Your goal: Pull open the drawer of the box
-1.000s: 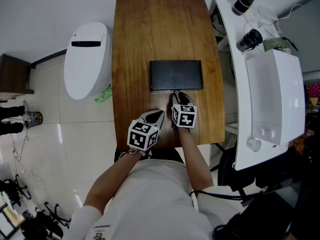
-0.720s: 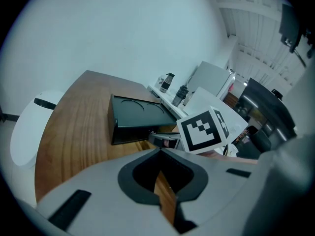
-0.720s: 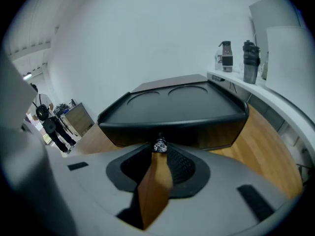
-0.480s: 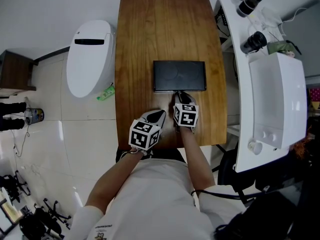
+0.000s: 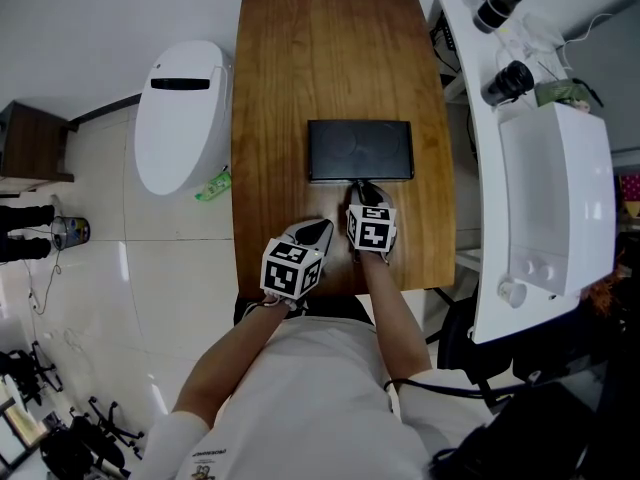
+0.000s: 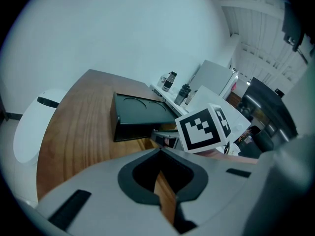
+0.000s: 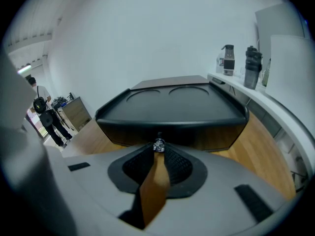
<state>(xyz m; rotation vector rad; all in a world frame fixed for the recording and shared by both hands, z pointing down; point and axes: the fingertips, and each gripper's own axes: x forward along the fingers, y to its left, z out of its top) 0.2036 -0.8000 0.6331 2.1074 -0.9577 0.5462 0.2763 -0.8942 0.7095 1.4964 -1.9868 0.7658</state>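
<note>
A flat black box [image 5: 360, 150] lies in the middle of the wooden table [image 5: 290, 58], its top marked with two shallow circles. In the right gripper view the box [image 7: 172, 113] fills the middle, and a small silver drawer knob [image 7: 158, 145] sticks out of its near face. My right gripper [image 5: 356, 186] is shut on that knob, its jaws [image 7: 158, 149] meeting right at it. The drawer front looks flush with the box. My left gripper [image 5: 322, 227] is shut with nothing in it, left of the right one and short of the box [image 6: 140, 114].
A white oval appliance [image 5: 180, 113] stands on the floor left of the table. At the right runs a white counter [image 5: 550, 198] with two dark bottles [image 5: 497, 6]. A green packet [image 5: 211, 187] lies by the table's left edge. The table's near edge is just behind both grippers.
</note>
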